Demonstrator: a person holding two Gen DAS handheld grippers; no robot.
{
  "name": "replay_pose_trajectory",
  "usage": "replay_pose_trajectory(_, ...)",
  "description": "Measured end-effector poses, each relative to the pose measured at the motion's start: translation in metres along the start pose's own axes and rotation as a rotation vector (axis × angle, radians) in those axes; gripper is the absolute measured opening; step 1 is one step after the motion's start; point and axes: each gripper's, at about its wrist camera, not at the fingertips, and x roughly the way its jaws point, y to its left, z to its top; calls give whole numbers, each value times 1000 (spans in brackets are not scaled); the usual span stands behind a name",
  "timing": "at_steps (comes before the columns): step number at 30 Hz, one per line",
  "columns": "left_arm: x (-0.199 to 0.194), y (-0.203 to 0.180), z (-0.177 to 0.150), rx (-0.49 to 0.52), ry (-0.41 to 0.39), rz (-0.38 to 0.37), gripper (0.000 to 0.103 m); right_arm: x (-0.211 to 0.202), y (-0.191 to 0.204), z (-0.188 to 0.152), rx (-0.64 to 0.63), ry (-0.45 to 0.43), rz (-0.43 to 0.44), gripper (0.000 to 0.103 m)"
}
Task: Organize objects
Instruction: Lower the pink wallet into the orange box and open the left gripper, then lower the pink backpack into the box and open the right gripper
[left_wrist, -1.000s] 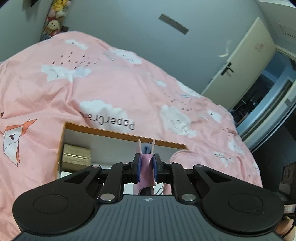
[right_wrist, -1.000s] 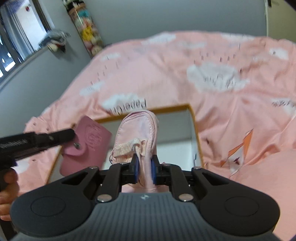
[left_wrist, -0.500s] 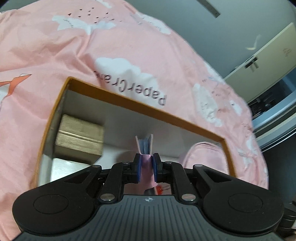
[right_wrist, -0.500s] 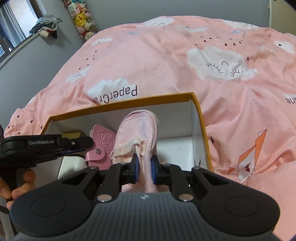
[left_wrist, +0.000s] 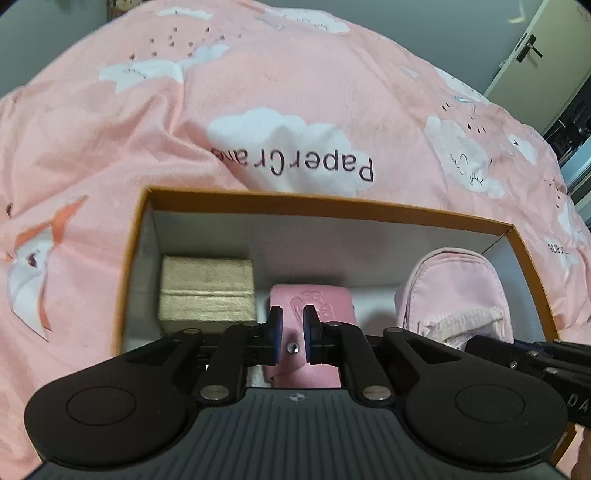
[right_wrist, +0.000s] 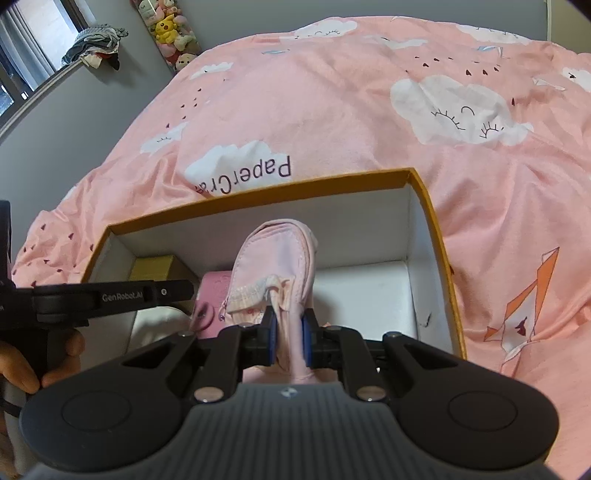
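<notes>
Pink embossed leather card wallet, with a snap stud: pinched at its near flap by the left gripper, lying low inside the open orange-rimmed white cardboard box, between a gold textured gift box and a pale pink zipped fabric pouch. Pouch: clamped at its near end by the right gripper, nose over the box floor. Handling: settle each item flat in its own gap, then spread the jaws and lift straight out, avoiding the neighbours and the other tool. Change: a second ago both items hung above the box rim over the pink cloud-print duvet; both now sit within the walls.
</notes>
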Motion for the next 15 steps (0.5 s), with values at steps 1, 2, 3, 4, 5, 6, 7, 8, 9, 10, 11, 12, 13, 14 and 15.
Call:
replay_pose_trajectory(1,-5,0,-1,6,-18,-4,12,-2,1,1,1,-1,9,14)
replay_pose_trajectory(2,-10,1,-2,6,-37,-10,12,-3,2,2,3,-2,22,14)
replay_pose_trajectory(3,-19,2,-2,7,-67,-14,16,-5,3,4,9,0,44,14)
replay_pose_trajectory(4,-27,4,-4,7,-98,-15,18,-6,5,6,14,2,70,14)
replay_pose_trajectory(5,-36,5,-5,3,-132,-7,19,-7,8,9,18,1,102,14)
replay_pose_trajectory(6,-44,7,-7,3,-168,4,20,-7,11,11,21,0,140,15)
replay_pose_trajectory(7,-52,8,-8,10,-199,10,20,-6,13,13,29,3,170,15)
replay_pose_trajectory(8,-58,9,-9,12,-218,13,20,-2,16,15,34,9,188,15)
replay_pose_trajectory(9,-63,11,-9,10,-230,14,21,4,20,17,33,21,187,15)
replay_pose_trajectory(10,-65,11,-9,11,-231,15,21,11,24,18,25,35,176,15)
replay_pose_trajectory(11,-66,12,-9,15,-229,16,21,19,27,18,21,50,170,15)
replay_pose_trajectory(12,-67,12,-9,19,-229,17,21,26,29,18,25,68,172,15)
replay_pose_trajectory(13,-67,13,-10,21,-230,19,21,34,30,19,32,89,176,15)
replay_pose_trajectory(14,-67,13,-11,26,-230,21,21,41,31,19,42,105,177,15)
replay_pose_trajectory(15,-66,13,-12,33,-229,27,21,47,31,19,49,120,174,15)
